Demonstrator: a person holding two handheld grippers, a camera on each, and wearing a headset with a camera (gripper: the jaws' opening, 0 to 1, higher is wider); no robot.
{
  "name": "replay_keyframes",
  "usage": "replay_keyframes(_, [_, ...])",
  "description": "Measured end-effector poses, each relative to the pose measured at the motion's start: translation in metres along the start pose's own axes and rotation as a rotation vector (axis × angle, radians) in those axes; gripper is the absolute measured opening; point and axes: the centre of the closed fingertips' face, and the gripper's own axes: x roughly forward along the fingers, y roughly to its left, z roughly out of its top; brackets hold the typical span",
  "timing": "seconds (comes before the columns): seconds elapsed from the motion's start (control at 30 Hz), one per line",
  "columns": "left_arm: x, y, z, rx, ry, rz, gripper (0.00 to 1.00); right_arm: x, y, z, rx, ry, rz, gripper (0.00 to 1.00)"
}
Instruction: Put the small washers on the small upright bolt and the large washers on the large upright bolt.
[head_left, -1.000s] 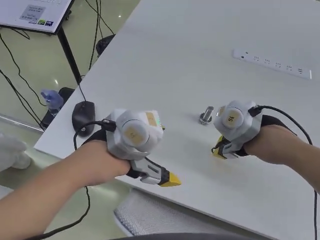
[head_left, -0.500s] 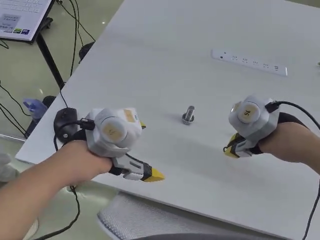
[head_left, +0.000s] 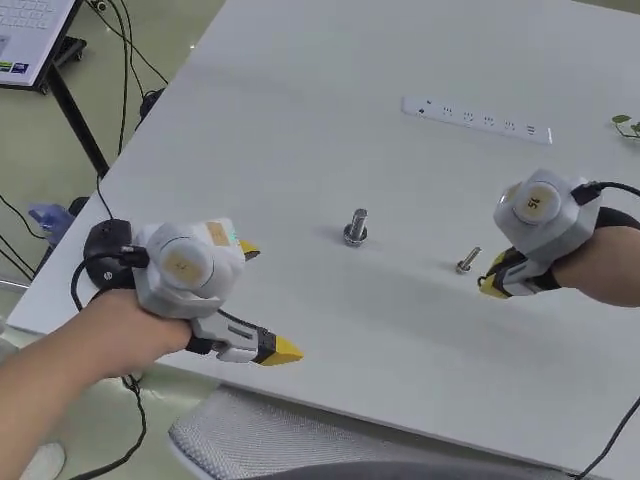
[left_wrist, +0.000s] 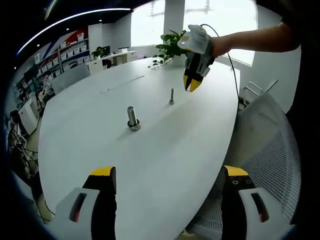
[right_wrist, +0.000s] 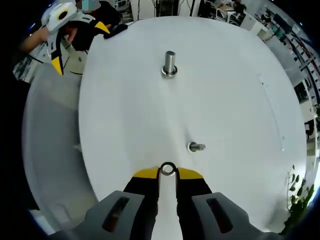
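Observation:
The large upright bolt (head_left: 356, 228) stands mid-table, also seen in the left gripper view (left_wrist: 132, 117) and the right gripper view (right_wrist: 169, 63). The small upright bolt (head_left: 467, 262) (left_wrist: 171, 96) (right_wrist: 195, 147) stands to its right. My right gripper (head_left: 492, 285) (right_wrist: 168, 172) hovers just right of the small bolt, shut on a metal washer (right_wrist: 168, 170) pinched between its yellow tips. My left gripper (head_left: 265, 300) (left_wrist: 169, 172) is open and holds nothing, low at the table's near-left edge, well away from both bolts.
A white power strip (head_left: 476, 118) lies at the far side of the white table (head_left: 300, 120). A black mouse (head_left: 103, 243) sits by the left edge. A mesh chair (head_left: 260, 440) stands below the near edge. A plant (head_left: 625, 125) is far right.
My right gripper has moved right, away from the large bolt, and the small bolt now shows beside it. My left gripper has drifted slightly left. The head camera has shifted.

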Motion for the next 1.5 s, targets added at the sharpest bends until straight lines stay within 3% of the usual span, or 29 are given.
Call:
replay_keyframes(0.17, [-0.001,0.006,-0.001,-0.006,0.003,0.029,0.96,-0.005,-0.018,0.002,0.026,-0.02,-0.012,0.13])
replay_keyframes(0.4, [0.001,0.005,-0.003,-0.006,0.017,0.026,0.96,-0.008,-0.037,0.006,0.025,-0.03,-0.028,0.13])
replay_keyframes(0.77, [0.007,0.007,0.001,-0.012,0.005,0.022,0.99,0.0,-0.051,0.02,0.011,-0.047,-0.028,0.13])
replay_keyframes(1.13, [0.005,0.002,-0.004,-0.012,0.011,0.012,0.99,0.012,-0.05,0.024,-0.005,-0.03,-0.021,0.13])
replay_keyframes(1.5, [0.003,0.006,-0.008,-0.025,0.019,0.01,0.97,0.021,-0.047,0.024,-0.026,-0.003,-0.017,0.13])
